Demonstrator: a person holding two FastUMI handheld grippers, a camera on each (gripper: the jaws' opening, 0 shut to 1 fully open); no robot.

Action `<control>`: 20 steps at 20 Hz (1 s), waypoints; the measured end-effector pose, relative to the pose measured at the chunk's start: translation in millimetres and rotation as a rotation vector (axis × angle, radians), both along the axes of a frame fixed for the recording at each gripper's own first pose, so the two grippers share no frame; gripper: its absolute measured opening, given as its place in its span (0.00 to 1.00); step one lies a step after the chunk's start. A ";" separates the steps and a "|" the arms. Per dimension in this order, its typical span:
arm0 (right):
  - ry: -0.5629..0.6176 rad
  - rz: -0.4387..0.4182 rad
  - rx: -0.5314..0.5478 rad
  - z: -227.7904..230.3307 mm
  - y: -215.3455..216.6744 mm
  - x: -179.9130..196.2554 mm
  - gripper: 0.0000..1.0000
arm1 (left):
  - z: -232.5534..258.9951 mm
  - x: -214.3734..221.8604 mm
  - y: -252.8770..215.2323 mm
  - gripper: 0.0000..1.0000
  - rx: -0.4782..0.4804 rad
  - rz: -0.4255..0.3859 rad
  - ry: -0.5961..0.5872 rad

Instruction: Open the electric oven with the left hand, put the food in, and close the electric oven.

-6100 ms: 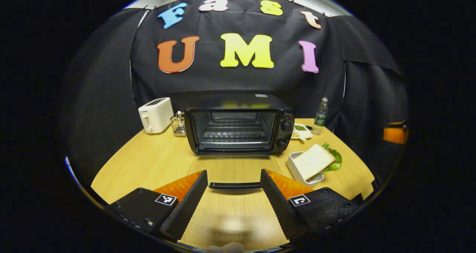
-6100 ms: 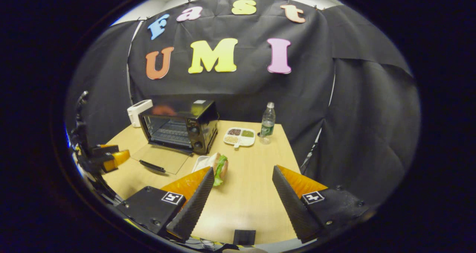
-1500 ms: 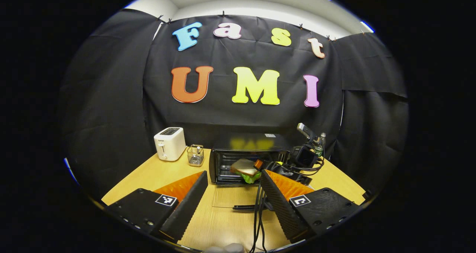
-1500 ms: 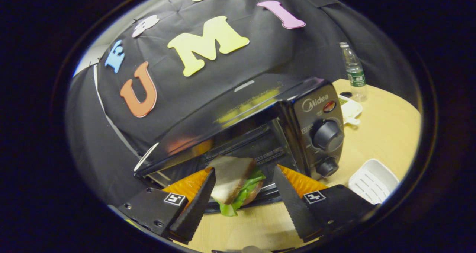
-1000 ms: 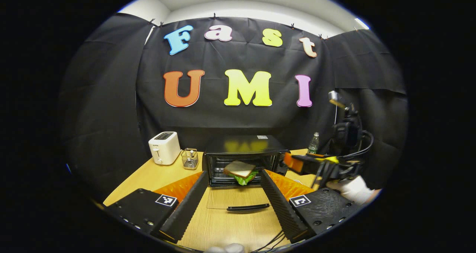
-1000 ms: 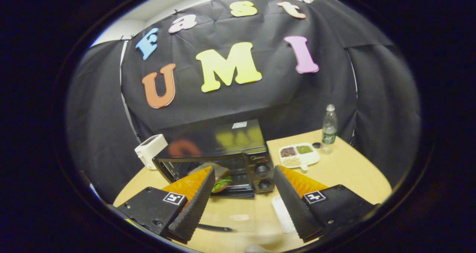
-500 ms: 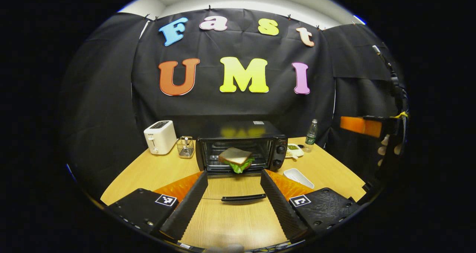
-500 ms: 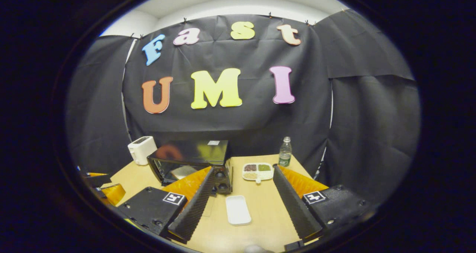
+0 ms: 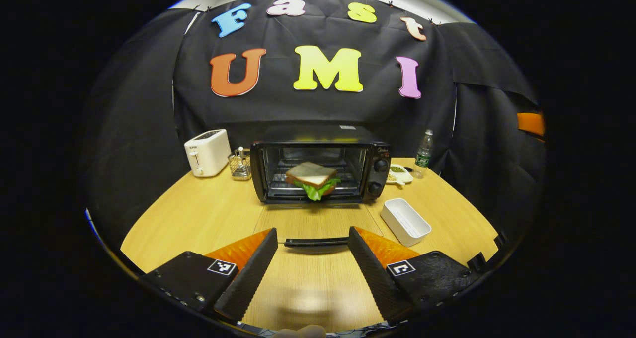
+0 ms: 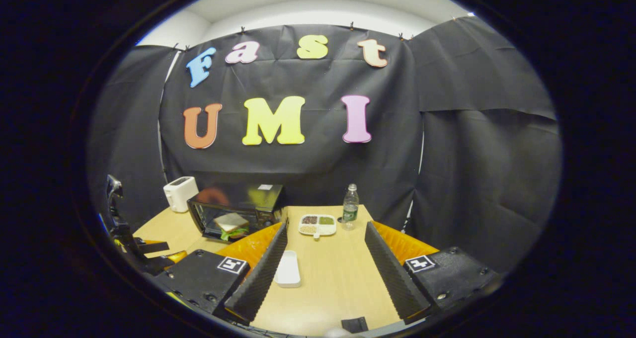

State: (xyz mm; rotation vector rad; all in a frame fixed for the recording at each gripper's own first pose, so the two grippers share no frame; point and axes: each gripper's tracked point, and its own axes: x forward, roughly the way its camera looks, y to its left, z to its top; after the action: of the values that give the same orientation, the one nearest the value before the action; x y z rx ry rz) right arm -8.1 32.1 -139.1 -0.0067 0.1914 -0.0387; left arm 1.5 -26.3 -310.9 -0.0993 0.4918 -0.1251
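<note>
The black electric oven (image 9: 320, 166) with two round knobs on its right panel stands at the back middle of the light wooden table (image 9: 198, 213), and its glass door (image 9: 318, 228) lies folded down flat on the tabletop in front of it, the black bar handle (image 9: 316, 241) at the door's near edge. The sandwich of white bread and green lettuce (image 9: 312, 178) sits on the wire rack inside the oven's cavity, a lettuce leaf hanging over the front of the rack. The left gripper (image 9: 312, 263) hovers above the table in front of the oven with its black ribbed fingers (image 9: 248, 273) spread wide and nothing between them; the door handle lies just beyond its fingertips, and whether they touch it is hard to tell. To the left of the oven stand a white toaster (image 9: 207, 152) and, between the two, a small wire basket (image 9: 240, 164). To the right of the oven lie a white divided dish of grains (image 9: 399, 174) and a clear plastic water bottle (image 9: 423, 153), and nearer, in front of the oven's right corner, an empty white rectangular tray (image 9: 405, 221). In the right gripper view the right gripper (image 10: 324, 273) hangs well to the right of the oven, its fingers likewise spread and holding nothing, with the white tray (image 10: 287, 269) just beyond its left finger; the oven (image 10: 233, 213) shows the sandwich (image 10: 229, 225) inside.
</note>
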 end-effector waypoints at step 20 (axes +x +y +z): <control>0.172 0.000 0.002 -55.2 -41.7 -5.7 0.91 | -124.3 48.8 -41.0 0.94 0.026 0.009 0.195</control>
State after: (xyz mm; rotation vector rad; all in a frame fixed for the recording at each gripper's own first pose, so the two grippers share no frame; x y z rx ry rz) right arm -13.9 -9.6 -194.3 -0.0080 0.3633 -0.0380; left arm 50.3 -67.2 -435.2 -0.0884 0.6869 -0.1006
